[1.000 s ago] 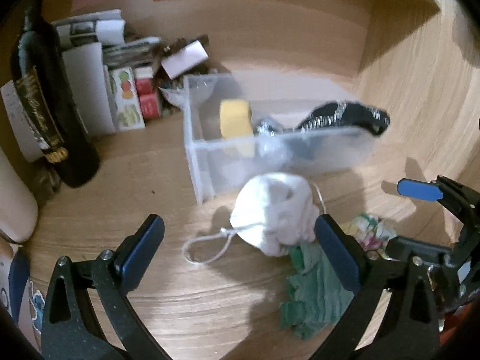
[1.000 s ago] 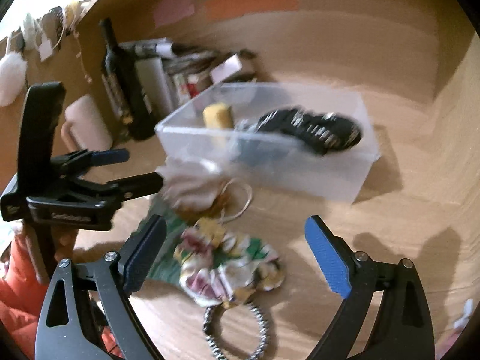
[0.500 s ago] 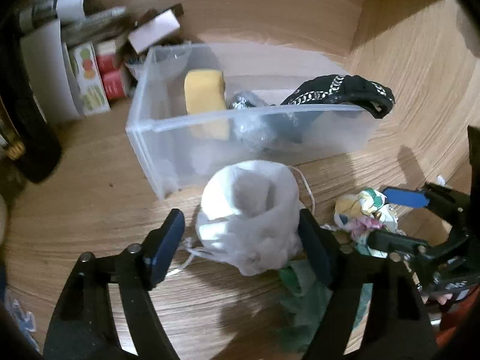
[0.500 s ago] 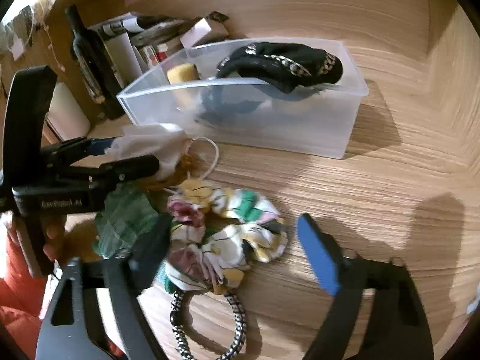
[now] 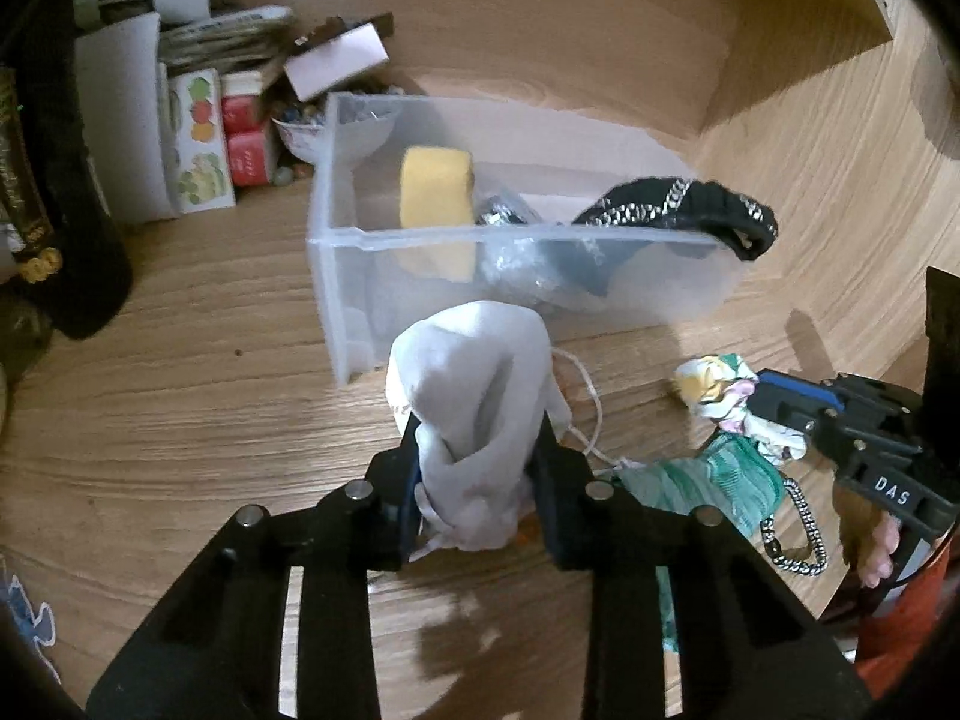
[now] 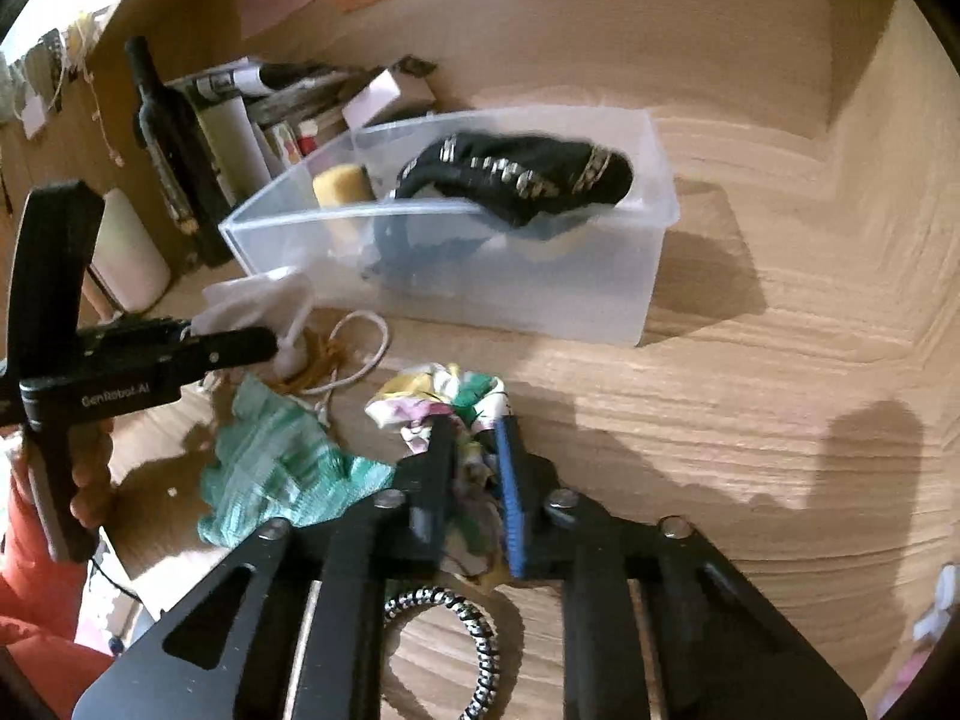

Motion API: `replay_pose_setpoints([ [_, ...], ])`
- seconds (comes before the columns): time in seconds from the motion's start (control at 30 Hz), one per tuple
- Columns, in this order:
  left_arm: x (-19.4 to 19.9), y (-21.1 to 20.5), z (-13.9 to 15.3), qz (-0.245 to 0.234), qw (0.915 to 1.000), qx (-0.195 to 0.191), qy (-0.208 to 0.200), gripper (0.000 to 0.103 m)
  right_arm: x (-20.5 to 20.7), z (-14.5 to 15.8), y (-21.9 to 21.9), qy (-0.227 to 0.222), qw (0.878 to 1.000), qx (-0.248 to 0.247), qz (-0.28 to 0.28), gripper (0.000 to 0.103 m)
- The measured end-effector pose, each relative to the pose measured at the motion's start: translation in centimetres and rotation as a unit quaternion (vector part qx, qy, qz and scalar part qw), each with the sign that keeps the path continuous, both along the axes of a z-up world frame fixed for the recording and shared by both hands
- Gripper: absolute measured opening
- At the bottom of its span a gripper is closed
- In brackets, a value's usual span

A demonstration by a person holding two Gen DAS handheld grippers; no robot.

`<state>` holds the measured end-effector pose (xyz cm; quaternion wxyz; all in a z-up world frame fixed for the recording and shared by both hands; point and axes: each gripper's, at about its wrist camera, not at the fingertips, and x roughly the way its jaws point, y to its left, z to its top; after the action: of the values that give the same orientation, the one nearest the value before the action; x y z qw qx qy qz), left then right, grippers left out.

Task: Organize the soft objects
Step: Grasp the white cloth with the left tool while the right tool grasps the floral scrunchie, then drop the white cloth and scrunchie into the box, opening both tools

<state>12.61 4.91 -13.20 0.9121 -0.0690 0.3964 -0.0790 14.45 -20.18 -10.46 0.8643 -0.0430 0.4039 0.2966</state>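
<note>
Because both soft items are evidently meant for the clear plastic bin (image 5: pixel 360 276) at the centre of the left wrist frame, each is gripped low and near its middle so that it can be lifted over the rim. The left gripper (image 5: pixel 477 474) is closed on the white drawstring pouch (image 5: pixel 474 396), whose cloth is bunched between the fingers; its long axis runs up the frame, with the free end pointing toward the bin wall just beyond it and its cord (image 5: pixel 585 414) trailing to the right on the wooden surface (image 5: pixel 180 408). In the right wrist view the right gripper (image 6: pixel 471 480) is clamped on the floral scrunchie (image 6: pixel 438 396), which is squeezed lengthwise and points toward the upper centre. A green cloth (image 6: pixel 276 450) and a braided band (image 6: pixel 474 636) lie beside it. A yellow sponge (image 5: pixel 435 195) and a black chain-trimmed piece (image 5: pixel 678 207) are already held in the bin.
</note>
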Motion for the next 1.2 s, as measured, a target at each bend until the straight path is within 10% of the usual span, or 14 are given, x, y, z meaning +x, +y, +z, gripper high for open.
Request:
replay_pose_setpoints([
  [0.83, -1.8, 2.6, 9.9, 0.052, 0.985, 0.016, -0.164, 0.031, 0.4, 9.0, 2.2, -0.143, 0.987, 0.074, -0.004, 0.011],
  [1.2, 2.9, 2.5, 8.8, 0.051, 0.9891, 0.029, -0.135, 0.031, 4.4, 9.7, 4.0, -0.156, 0.985, 0.077, -0.008, 0.011],
])
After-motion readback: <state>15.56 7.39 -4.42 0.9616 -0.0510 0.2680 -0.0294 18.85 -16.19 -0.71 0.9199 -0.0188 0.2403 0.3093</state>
